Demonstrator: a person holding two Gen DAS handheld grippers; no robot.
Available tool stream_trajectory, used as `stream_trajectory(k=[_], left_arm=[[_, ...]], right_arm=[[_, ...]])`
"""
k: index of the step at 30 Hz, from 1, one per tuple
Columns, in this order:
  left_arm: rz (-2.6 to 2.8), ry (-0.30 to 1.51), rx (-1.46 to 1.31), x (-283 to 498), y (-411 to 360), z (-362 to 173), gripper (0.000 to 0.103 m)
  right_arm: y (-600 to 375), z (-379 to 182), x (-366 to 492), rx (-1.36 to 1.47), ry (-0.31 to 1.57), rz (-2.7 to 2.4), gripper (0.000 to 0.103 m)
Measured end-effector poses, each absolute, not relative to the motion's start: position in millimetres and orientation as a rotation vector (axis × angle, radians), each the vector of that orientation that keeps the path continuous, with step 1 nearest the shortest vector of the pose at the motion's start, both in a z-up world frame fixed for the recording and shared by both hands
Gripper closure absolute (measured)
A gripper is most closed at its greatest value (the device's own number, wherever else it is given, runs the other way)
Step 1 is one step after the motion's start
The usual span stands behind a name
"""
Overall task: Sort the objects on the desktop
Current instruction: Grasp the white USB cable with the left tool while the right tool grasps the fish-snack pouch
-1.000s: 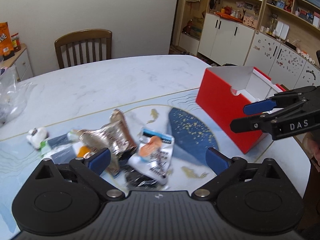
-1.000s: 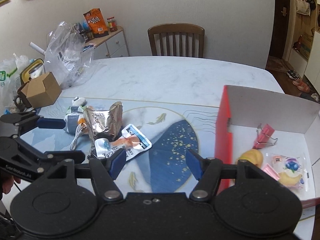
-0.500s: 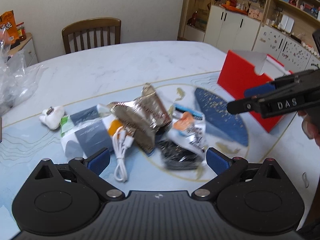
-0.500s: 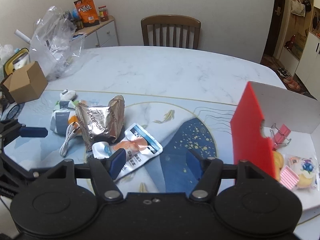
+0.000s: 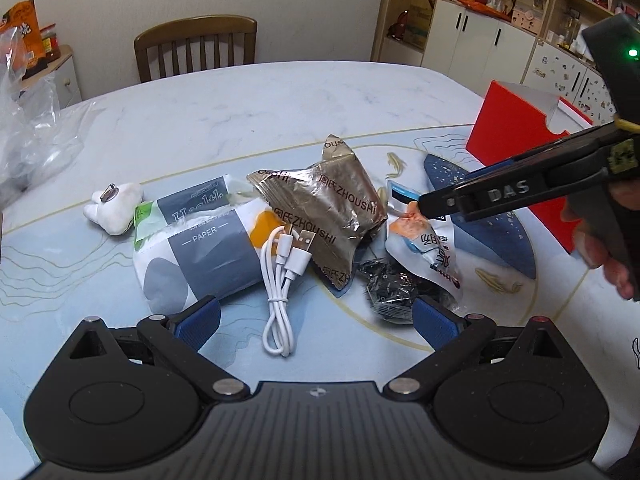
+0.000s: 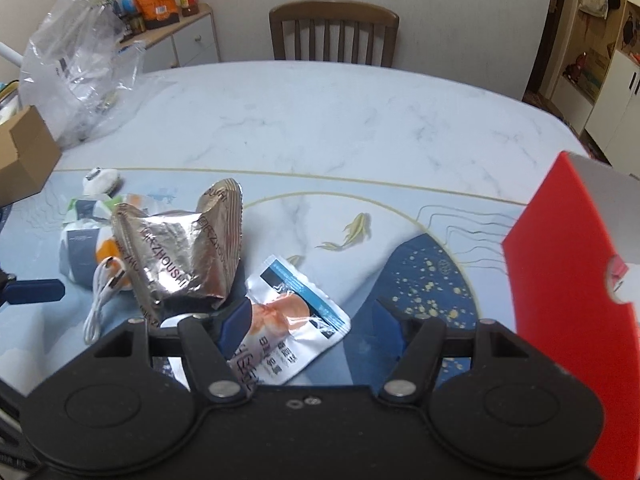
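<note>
A pile lies on the blue mat: a silver foil bag [image 5: 328,208] [image 6: 184,256], a white snack packet with orange print [image 5: 424,240] [image 6: 292,320], a white USB cable [image 5: 280,272] [image 6: 100,296], a tissue pack [image 5: 200,248], a black crumpled wrapper [image 5: 392,288] and a small white plush toy [image 5: 114,206]. My left gripper [image 5: 316,316] is open and empty, low in front of the cable. My right gripper [image 6: 312,320] is open, its jaws either side of the snack packet; it also shows in the left wrist view [image 5: 500,196].
A red box [image 5: 516,148] [image 6: 568,320] with a white inside stands at the right. A clear plastic bag [image 6: 80,76] and a cardboard box [image 6: 20,160] sit at the table's left. A wooden chair [image 6: 334,32] stands behind the table.
Both grippers have moved left, away from the red box and toward the pile. My right gripper has come down over the snack packet. My left gripper now faces the cable.
</note>
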State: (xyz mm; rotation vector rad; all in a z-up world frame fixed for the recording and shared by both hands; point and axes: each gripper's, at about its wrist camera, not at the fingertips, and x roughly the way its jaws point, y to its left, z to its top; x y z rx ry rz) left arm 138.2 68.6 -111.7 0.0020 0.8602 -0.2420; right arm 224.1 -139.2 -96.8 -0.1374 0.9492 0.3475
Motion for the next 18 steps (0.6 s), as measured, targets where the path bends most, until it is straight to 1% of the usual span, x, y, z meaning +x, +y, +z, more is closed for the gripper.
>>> stream_trajectory(k=[11,18], left_arm=[[-0.240,0.865,-0.007,143.6,71.1,-117.6,0.000],[-0.232,0.870,-0.016,146.6,73.6,-120.6,0.001]], right_arm=[[-129.1,-115.0,237.9,-0.047,1.025,0.276,0.037],[-122.8,-116.2,234.6,-0.026,1.035,0.243,0.034]])
